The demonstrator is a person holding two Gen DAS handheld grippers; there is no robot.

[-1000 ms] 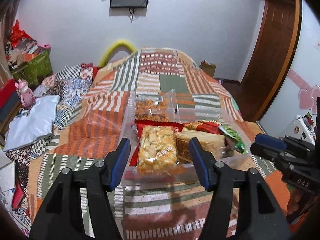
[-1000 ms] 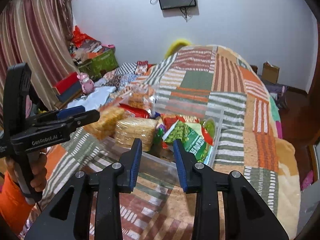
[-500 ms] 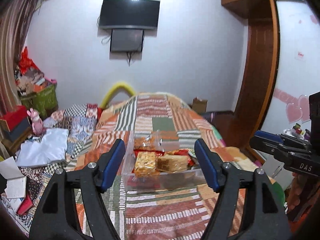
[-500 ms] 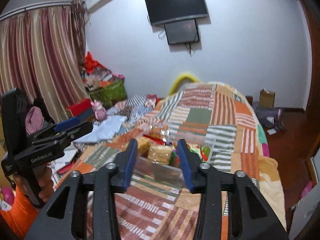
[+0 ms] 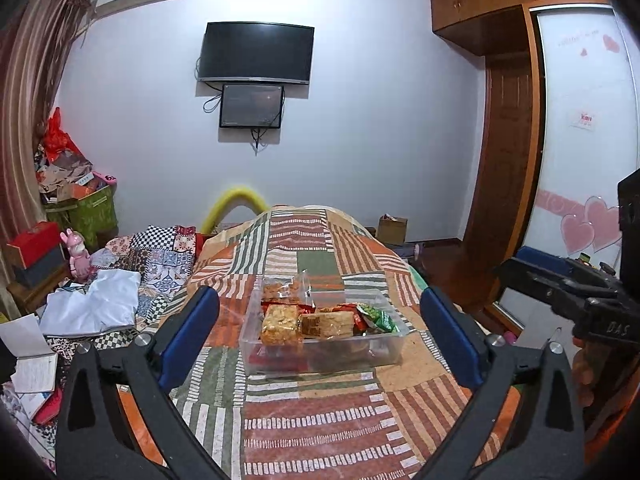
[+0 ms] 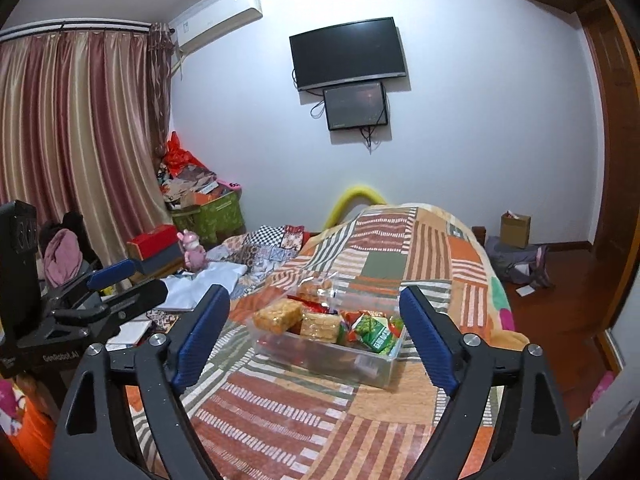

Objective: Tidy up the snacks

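Observation:
A clear plastic box (image 5: 320, 356) stands on the patchwork bedspread (image 5: 320, 420), also in the right wrist view (image 6: 320, 360). It holds several snack packs: an orange crispy bar (image 5: 280, 324), a brown biscuit pack (image 5: 326, 324), a green pack (image 5: 376, 318) and a clear bag of fried snacks (image 5: 286, 290). My left gripper (image 5: 320, 344) is open and empty, held back from the box. My right gripper (image 6: 314, 338) is open and empty, also back from the box. Each gripper shows at the edge of the other's view.
Clothes and a patterned quilt (image 5: 120, 280) lie left on the bed. Boxes and a pink toy (image 5: 78, 254) stand by the curtain. A television (image 5: 256, 54) hangs on the far wall. A wooden wardrobe (image 5: 508, 200) and bare floor are at the right.
Both grippers have pulled back and up from the box and opened wider. The box now looks small and far between the fingers.

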